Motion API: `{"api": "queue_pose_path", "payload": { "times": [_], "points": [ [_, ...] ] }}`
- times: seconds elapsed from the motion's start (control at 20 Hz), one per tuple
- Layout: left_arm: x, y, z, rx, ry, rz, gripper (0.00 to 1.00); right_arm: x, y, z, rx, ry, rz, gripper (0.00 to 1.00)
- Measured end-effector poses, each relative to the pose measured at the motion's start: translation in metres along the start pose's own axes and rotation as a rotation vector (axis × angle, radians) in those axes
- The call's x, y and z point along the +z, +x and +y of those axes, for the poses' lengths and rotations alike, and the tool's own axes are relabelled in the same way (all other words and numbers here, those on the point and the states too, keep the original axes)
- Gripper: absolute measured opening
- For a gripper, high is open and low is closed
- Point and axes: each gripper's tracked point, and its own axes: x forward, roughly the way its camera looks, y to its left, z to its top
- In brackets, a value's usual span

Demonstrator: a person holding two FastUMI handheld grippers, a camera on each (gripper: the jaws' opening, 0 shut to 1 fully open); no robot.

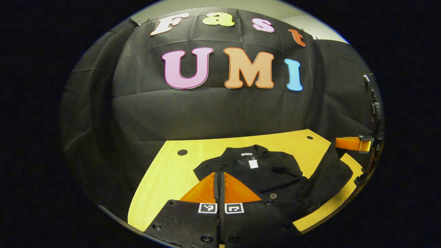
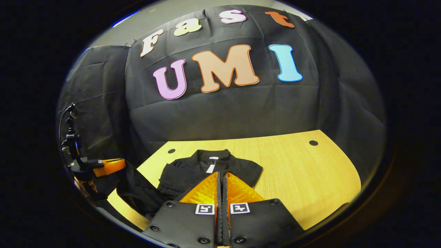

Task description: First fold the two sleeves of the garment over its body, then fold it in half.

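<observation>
Black garment [image 1: 265, 172] lying flat on the wooden table [image 1: 165, 175], collar toward the booth wall, a small white tag [image 1: 253, 164] hanging just below the neckline. In the left gripper view, one sleeve [image 1: 330, 179] trailing out toward the table's edge on the right, cloth rumpled there, a round button [image 1: 273, 195] showing near the hem. In the right gripper view, same garment [image 2: 193, 172] seen from the other side, collar up top, white tag [image 2: 211, 167] at the neck, one short sleeve [image 2: 246, 172] spread flat on the bare wood, darker folds bunched at the lower left near the table edge.

Left gripper [image 1: 219, 179] hovering low over the garment's near edge, jaws pressed together with only a thin dark seam between them, nothing visibly caught in that seam. Right gripper [image 2: 221, 177] likewise down close over the garment's middle, jaws closed tip to tip, no cloth seen pinched.

Off to the side in the left gripper view, the other gripper [image 1: 355, 144] sitting at the far right by the sleeve end. In the right gripper view, the other gripper [image 2: 106, 166] at the far left, beside the table's corner, cabling rising above it.

Table with small dark round holes [image 2: 313, 142] near its back edge.
</observation>
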Motion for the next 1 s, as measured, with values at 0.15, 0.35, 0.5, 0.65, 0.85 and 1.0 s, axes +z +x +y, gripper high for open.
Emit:
{"api": "queue_pose_path", "payload": {
  "times": [0.15, 0.35, 0.5, 0.65, 0.85, 1.0],
  "points": [
    [0.006, 0.023, 0.005, 0.0, 0.012, 0.008, 0.0, 0.012, 0.021, -0.007, -0.007, 0.015, 0.001, 0.0],
    [0.011, 0.054, 0.016, 0.013, 0.012, 0.031, 0.0, 0.03, 0.048, -0.018, -0.016, 0.022, 0.003, 0.02],
    [0.015, 0.076, 0.024, 0.028, 0.015, 0.04, 0.0, 0.041, 0.071, -0.028, -0.024, 0.024, 0.005, 0.02],
    [0.017, 0.1, 0.031, 0.048, 0.046, 0.046, 0.0, 0.048, 0.093, -0.038, -0.034, 0.033, 0.017, 0.02],
    [0.008, 0.131, 0.035, 0.075, 0.087, 0.082, 0.0, 0.045, 0.126, -0.052, -0.051, 0.056, 0.056, 0.02],
    [0.006, 0.152, 0.054, 0.155, 0.121, 0.082, 0.0, 0.043, 0.148, -0.07, -0.105, 0.069, 0.071, 0.02]
  ]
}}
